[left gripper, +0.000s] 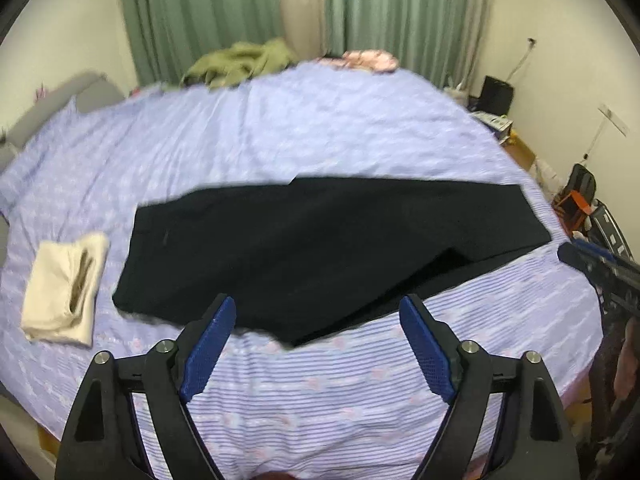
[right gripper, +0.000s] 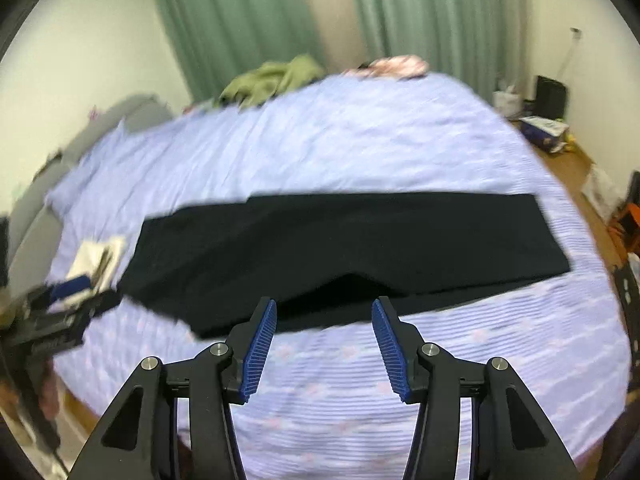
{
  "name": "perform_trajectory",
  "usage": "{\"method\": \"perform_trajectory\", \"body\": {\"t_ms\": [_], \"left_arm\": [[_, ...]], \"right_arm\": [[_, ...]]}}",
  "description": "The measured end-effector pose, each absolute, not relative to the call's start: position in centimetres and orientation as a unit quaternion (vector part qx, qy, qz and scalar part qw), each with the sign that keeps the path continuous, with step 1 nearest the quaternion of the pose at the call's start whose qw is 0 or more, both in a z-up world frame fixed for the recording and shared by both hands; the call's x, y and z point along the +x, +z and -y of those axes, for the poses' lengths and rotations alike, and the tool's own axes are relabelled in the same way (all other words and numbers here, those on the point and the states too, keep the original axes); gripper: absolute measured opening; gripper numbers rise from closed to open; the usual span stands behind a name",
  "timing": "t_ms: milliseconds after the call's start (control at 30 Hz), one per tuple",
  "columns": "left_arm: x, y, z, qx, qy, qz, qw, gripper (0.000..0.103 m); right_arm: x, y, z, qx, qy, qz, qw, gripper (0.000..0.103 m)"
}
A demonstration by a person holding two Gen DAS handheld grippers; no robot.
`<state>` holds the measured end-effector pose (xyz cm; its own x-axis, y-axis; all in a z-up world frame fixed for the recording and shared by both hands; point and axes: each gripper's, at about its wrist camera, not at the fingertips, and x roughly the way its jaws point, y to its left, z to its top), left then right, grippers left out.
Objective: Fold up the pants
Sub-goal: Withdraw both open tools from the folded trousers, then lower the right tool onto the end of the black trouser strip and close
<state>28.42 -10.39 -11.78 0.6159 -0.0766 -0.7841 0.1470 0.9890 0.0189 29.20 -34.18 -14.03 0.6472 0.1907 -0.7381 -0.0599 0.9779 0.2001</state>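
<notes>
Black pants (left gripper: 320, 248) lie flat on the striped lilac bed (left gripper: 320, 136), folded lengthwise with one leg over the other, waist to the left, leg ends to the right. They also show in the right wrist view (right gripper: 340, 248). My left gripper (left gripper: 318, 312) is open and empty, above the pants' near edge. My right gripper (right gripper: 324, 316) is open and empty, above the near edge of the lower leg. The right gripper shows at the right edge of the left wrist view (left gripper: 600, 268); the left gripper shows at the left of the right wrist view (right gripper: 60, 312).
A folded cream garment (left gripper: 66, 284) lies on the bed left of the pants. Olive (left gripper: 240, 62) and pink (left gripper: 372, 59) clothes lie at the far edge by green curtains. Bags and boxes (left gripper: 576, 196) stand on the floor to the right.
</notes>
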Motion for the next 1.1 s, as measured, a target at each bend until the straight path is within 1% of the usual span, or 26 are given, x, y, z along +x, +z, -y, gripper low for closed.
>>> {"method": "perform_trajectory", "body": {"t_ms": [100,233,433,567,633,800,1100], "left_arm": [[27.7,-9.4,14.3,0.073,-0.082,-0.412,0.905,0.088],[28.3,-8.5,17.4,0.095,-0.1,-0.385,0.913,0.088],[28.8,-9.6,21.8,0.12,-0.134,-0.366,0.913,0.088],[30.0,-11.7,24.1,0.153,-0.133,-0.361,0.91,0.088],[30.8,-12.8,25.1,0.158,-0.133,-0.363,0.909,0.088],[33.9,-16.0,28.1,0.185,-0.113,-0.364,0.906,0.088],[39.9,-21.1,34.4,0.198,-0.143,-0.379,0.893,0.088]], "right_arm": [[28.4,-11.7,38.7,0.093,0.05,-0.401,0.91,0.053],[27.7,-10.7,43.3,0.094,0.018,-0.392,0.915,0.053],[27.2,-11.3,47.0,0.103,-0.033,-0.379,0.919,0.053],[27.4,-12.0,50.3,0.142,-0.069,-0.372,0.915,0.053],[28.0,-12.8,51.8,0.158,-0.086,-0.373,0.91,0.053],[30.7,-15.4,55.5,0.159,-0.115,-0.381,0.904,0.053],[38.1,-23.5,61.2,0.182,-0.147,-0.41,0.882,0.053]]}}
